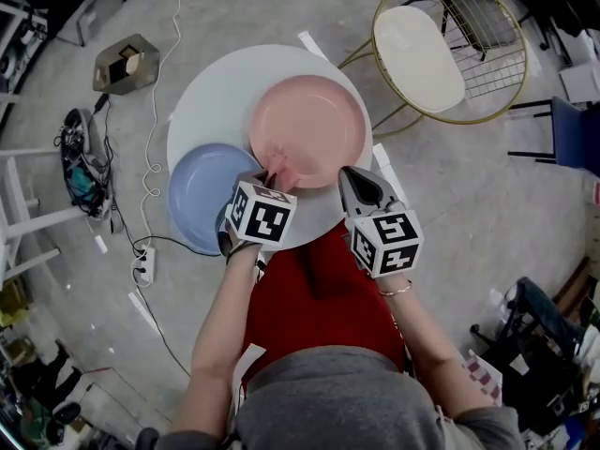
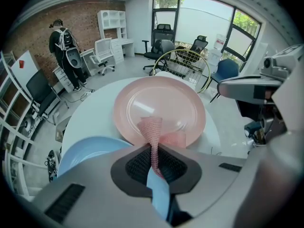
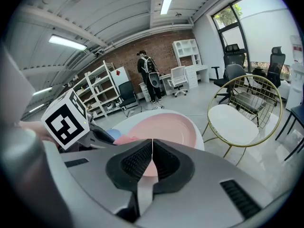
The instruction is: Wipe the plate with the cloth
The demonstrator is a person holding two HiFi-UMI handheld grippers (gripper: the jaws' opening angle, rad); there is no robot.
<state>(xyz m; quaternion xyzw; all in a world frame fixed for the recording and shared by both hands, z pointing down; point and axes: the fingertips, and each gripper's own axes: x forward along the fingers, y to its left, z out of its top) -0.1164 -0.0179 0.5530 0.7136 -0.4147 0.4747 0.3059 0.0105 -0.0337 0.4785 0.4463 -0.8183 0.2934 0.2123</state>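
Cloth [image 2: 151,126] clamped in left gripper [image 2: 153,149], seemingly touching pink plate [image 2: 164,101] rim

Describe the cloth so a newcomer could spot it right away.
Find the round white table with two plates. At the near rim of the pink plate rests the cloth, pinched in the left hand-held gripper. It is the only soft, woven item there: pink mesh, unlike the smooth blue plate alongside.
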